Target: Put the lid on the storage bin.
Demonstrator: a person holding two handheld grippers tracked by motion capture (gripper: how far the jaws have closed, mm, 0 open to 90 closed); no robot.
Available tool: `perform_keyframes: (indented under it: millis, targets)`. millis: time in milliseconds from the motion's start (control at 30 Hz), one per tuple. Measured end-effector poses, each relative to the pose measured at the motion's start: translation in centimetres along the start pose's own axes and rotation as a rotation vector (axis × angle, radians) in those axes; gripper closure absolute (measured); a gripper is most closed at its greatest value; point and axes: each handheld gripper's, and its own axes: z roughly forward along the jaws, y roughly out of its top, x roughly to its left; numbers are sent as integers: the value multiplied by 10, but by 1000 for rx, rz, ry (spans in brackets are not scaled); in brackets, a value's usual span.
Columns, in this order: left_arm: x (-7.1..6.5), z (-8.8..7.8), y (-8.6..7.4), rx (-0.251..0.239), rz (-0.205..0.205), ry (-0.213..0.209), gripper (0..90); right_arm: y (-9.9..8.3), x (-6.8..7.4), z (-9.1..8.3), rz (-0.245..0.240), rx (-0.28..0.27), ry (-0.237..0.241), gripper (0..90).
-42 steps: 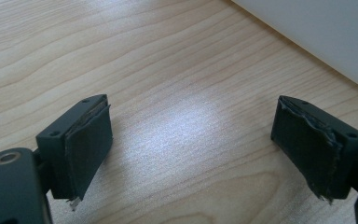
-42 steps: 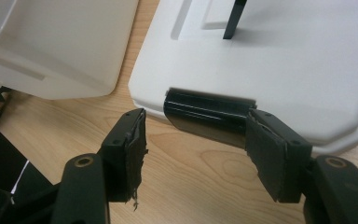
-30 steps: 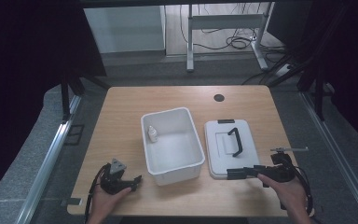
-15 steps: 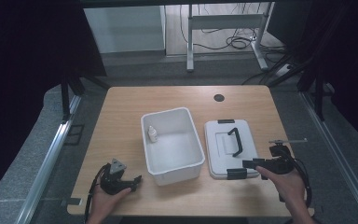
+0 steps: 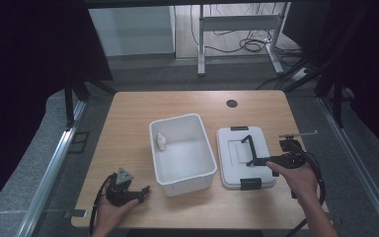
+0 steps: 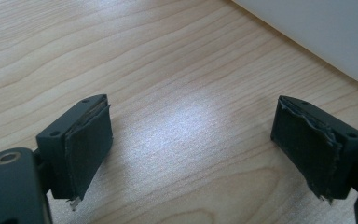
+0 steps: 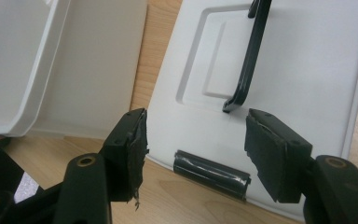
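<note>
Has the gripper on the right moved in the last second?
Yes. The right gripper has slid leftward over the white lid, toward its black handle; the lid itself stayed put.

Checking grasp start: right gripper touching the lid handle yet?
Apart. Right gripper view: right gripper stands open over the lid, with white lid showing between both pads and the black handle.

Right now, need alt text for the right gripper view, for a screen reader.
The open right gripper hovers over the near end of a white lid, jaws either side of the foot of its black handle, above a black latch. A white bin sits left on the wooden table.
</note>
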Motion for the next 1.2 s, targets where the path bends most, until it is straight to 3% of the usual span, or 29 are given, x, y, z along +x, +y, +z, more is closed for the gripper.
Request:
perform_keyframes:
  millis: [300,733,933,1200]
  targets:
    - [0,0,0,0,2,-1,123,13,-3,5,22,26,-8,393]
    - [0,0,0,0,5,-3,122,36,-1,14,15,71,-27,398]
    - [0,0,-1,0,5,-3,122,45,0,17,14,91,-11,392]
    - [0,-1,-1,-1,5,-4,122,58,-1,25,19,122,-34,393]
